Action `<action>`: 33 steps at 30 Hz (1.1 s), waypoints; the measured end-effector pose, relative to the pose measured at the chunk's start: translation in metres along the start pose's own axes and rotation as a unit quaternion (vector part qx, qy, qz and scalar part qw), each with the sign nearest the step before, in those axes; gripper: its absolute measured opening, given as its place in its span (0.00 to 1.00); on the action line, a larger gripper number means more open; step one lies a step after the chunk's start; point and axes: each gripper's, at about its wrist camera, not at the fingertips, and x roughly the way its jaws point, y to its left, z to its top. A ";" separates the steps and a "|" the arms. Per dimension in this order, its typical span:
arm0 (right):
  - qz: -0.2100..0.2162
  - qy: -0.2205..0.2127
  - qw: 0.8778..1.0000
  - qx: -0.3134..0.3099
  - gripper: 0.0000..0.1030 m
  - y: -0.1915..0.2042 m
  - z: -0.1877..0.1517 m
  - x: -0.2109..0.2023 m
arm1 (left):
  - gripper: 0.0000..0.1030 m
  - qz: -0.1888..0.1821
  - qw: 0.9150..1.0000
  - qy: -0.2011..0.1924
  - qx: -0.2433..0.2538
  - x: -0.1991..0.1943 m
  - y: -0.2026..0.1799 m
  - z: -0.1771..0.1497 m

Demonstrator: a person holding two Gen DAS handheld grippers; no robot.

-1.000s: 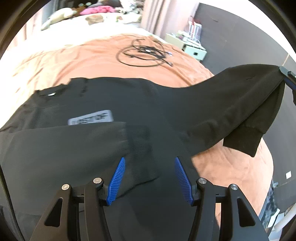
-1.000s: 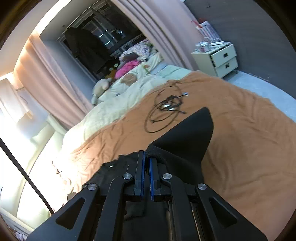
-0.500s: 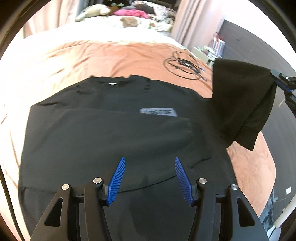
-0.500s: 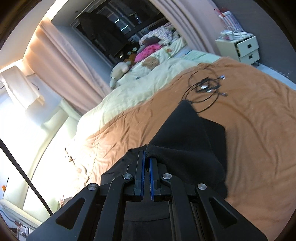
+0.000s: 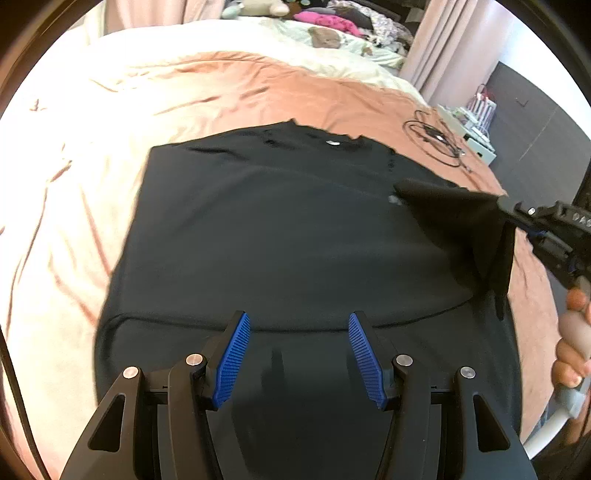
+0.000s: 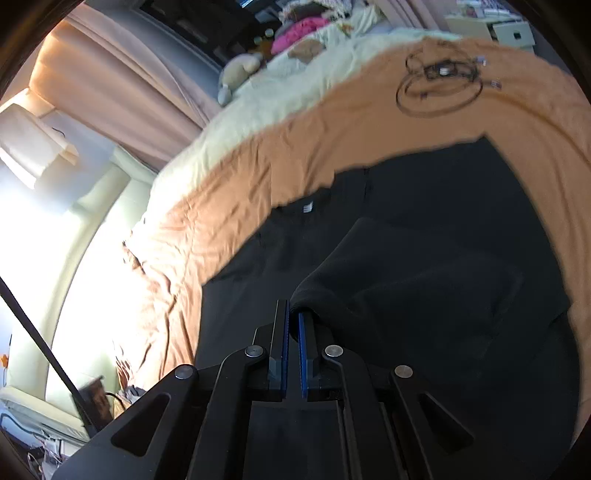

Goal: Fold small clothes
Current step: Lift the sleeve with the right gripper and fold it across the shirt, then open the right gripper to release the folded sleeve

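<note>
A black sweatshirt (image 5: 295, 229) lies flat on the orange blanket (image 5: 258, 88), its collar label (image 5: 334, 142) at the far side. One sleeve is folded across the body. My left gripper (image 5: 299, 354) hangs open above the near part of the shirt with nothing between its blue pads (image 5: 232, 362). At the right of that view, my right gripper (image 5: 517, 212) holds the other sleeve (image 5: 454, 214) raised over the shirt, a hand (image 5: 572, 332) behind it. In the right wrist view my right gripper (image 6: 293, 332) is shut on this sleeve (image 6: 406, 280), which drapes to the right over the sweatshirt (image 6: 461, 192).
A coil of black cable (image 5: 436, 136) (image 6: 439, 85) lies on the blanket beyond the shirt. A white nightstand (image 5: 476, 136) (image 6: 513, 31) stands past the bed's edge. A cream duvet (image 5: 229, 37), plush toys and pink clothes lie at the far end, with curtains behind.
My right gripper has carried the sleeve leftwards and down, from out beside the bed to over the shirt's body. My left gripper has swept sideways across the shirt, still open.
</note>
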 end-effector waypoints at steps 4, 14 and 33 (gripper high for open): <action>-0.012 0.040 0.998 0.042 0.04 -0.008 -0.007 0.022 | 0.56 0.009 1.000 -0.001 -0.015 -0.008 0.021 -0.007; 0.007 0.028 0.992 0.124 0.59 -0.032 -0.019 -0.041 | 0.56 -0.016 0.999 -0.027 -0.005 -0.050 0.002 -0.010; -0.027 -0.042 0.983 0.174 0.33 -0.152 -0.005 -0.095 | 0.56 -0.063 0.994 -0.010 0.089 0.010 -0.163 -0.001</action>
